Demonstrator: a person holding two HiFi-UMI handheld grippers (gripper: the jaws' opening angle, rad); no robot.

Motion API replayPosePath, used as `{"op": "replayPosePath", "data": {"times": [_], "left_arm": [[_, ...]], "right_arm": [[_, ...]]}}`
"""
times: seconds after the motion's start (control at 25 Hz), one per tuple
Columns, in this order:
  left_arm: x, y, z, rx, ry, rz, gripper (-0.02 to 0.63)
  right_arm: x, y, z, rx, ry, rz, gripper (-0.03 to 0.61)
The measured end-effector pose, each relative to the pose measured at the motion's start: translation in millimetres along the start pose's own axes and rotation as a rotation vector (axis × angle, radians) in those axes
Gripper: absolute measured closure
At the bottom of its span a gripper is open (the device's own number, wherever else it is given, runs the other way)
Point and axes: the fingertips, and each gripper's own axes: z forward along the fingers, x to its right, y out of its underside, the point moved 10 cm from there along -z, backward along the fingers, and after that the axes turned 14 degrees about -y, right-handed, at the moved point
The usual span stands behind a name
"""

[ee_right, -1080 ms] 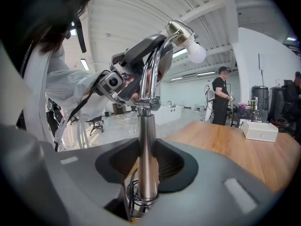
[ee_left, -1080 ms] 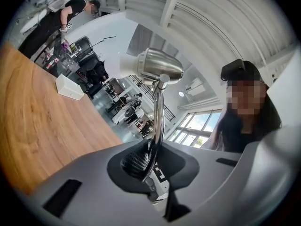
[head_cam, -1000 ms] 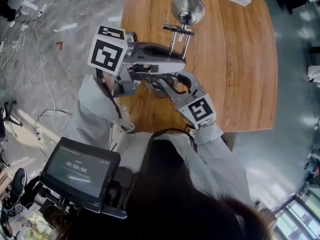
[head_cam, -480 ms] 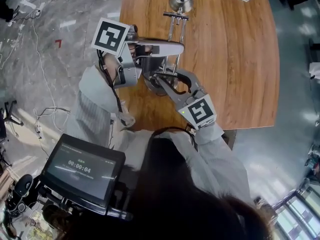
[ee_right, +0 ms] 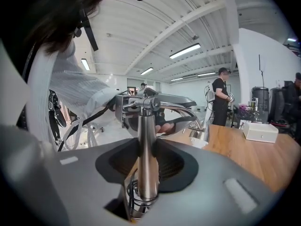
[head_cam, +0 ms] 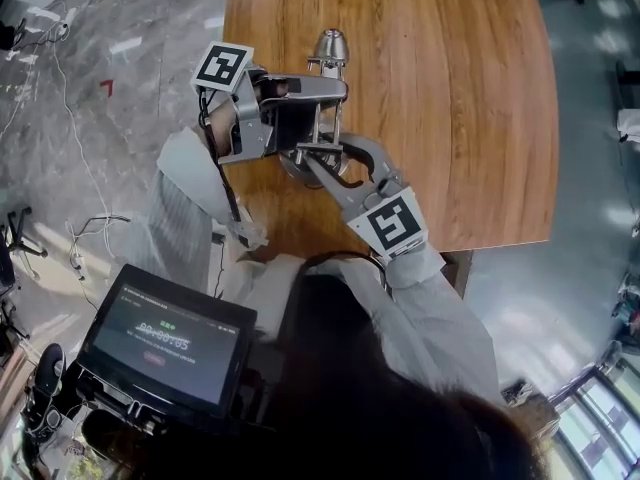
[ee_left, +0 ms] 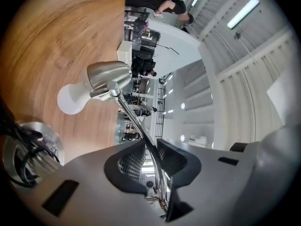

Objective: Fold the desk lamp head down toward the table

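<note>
The right gripper is clamped on the lamp's upright post, low down near the base. The left gripper has just been opening its jaws. They stand narrowly apart with the lamp arm running between them, and light shows at one pad. Past its tips the head tilts, its bulb toward the table. The table's side edge lies under the left gripper's body. Ahead of both grippers, bare wood runs to a white box.
</note>
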Motion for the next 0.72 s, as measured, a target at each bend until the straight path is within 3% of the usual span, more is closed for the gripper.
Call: {"op": "replayPosePath", "data": {"times": [0.2, 0.52, 0.72], "left_arm": [[-15, 6, -2, -0.015, 0.031, -0.125, 0.524], [-18, 9, 1, -0.022, 0.038, -0.172, 0.52], [-21, 12, 3, 0.001, 0.094, -0.17, 0.51]], "right_arm": [[-2, -4, 3, -0.009, -0.001, 0.001, 0.459], [-3, -6, -1, 0.002, 0.008, 0.01, 0.457], [-3, -5, -1, 0.002, 0.014, 0.019, 0.456]]}}
